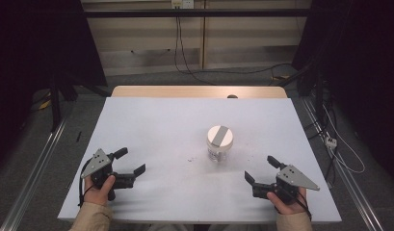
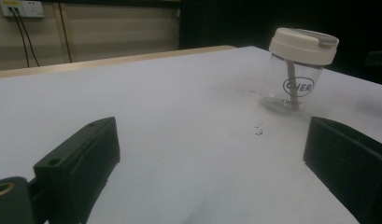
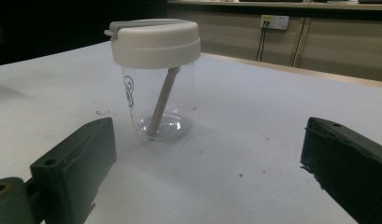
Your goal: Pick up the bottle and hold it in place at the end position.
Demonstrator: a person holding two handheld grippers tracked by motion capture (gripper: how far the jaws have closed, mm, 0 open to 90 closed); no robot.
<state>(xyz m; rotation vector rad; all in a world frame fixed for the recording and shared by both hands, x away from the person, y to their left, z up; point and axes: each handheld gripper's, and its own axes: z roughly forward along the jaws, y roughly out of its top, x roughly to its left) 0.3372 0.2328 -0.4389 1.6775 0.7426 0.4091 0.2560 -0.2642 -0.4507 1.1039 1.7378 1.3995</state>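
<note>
A clear cup with a cream lid [image 1: 219, 142] stands upright near the middle of the white table [image 1: 151, 125]; a grey strip crosses its lid and a straw leans inside. In the left gripper view the cup [image 2: 297, 70] is far off at the upper right. In the right gripper view the cup [image 3: 157, 79] stands close, ahead and left of centre. My left gripper [image 1: 133, 161] rests at the table's front left, jaws wide apart, nothing between them. My right gripper [image 1: 259, 168] sits at the front right, open and empty, below and right of the cup.
Small dark specks [image 1: 190, 159] lie on the table left of the cup. A wooden edge [image 1: 199, 91] runs along the table's far side. Cables [image 1: 185, 57] hang on the back wall, more trail on the floor at right [image 1: 339, 149].
</note>
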